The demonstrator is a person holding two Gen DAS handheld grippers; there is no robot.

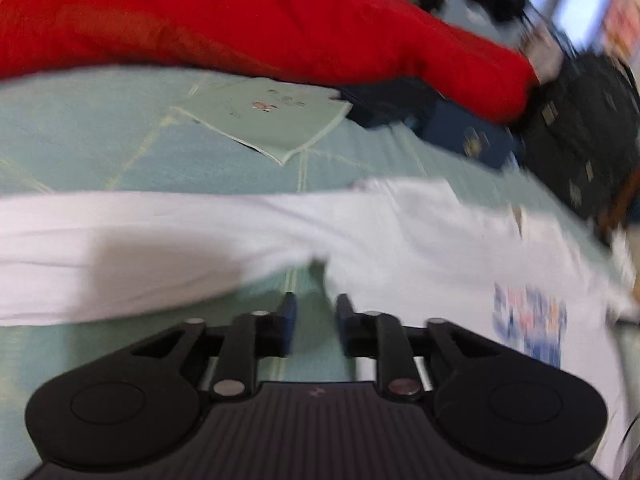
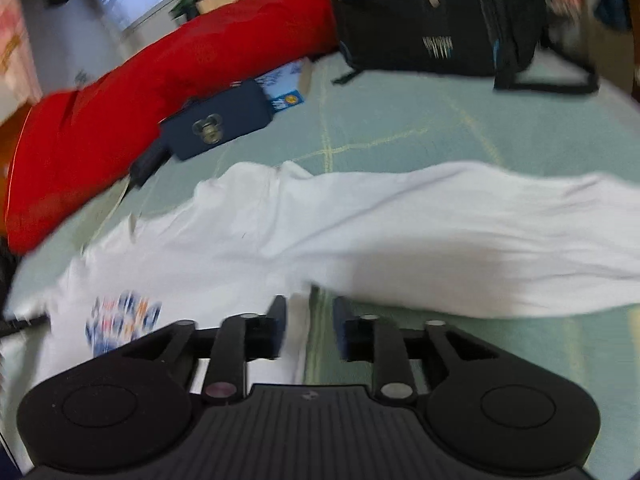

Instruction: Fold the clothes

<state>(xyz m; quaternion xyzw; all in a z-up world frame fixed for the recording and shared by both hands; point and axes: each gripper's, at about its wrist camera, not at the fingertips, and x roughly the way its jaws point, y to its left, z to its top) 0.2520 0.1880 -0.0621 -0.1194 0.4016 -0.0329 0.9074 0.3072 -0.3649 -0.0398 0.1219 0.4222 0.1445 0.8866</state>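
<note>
White cotton, your T-shirt (image 1: 420, 240) sprawls rumpled across the pale green bed sheet (image 1: 100, 148), its blue print (image 2: 124, 316) at 9 o'clock of your right gripper (image 2: 310, 316). Both it and your left gripper (image 1: 312, 312) hover with jaws spread, empty, probably lining up on the near hem. A red pillow (image 2: 120, 120) lies at 11 o'clock, a black backpack (image 2: 432, 16) at 1.

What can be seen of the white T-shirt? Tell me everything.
The white T-shirt is soft, thin-looking fabric with a blurred blue and red print on its front. It lies rumpled and partly bunched across the pale green bedspread, a long stretch of cloth trailing to one side. A notch in its near edge exposes the bedspread. Both grippers are open and hold none of it: the left gripper is over that gap, the right gripper at the shirt's edge. Motion blur hides finer detail.
</note>
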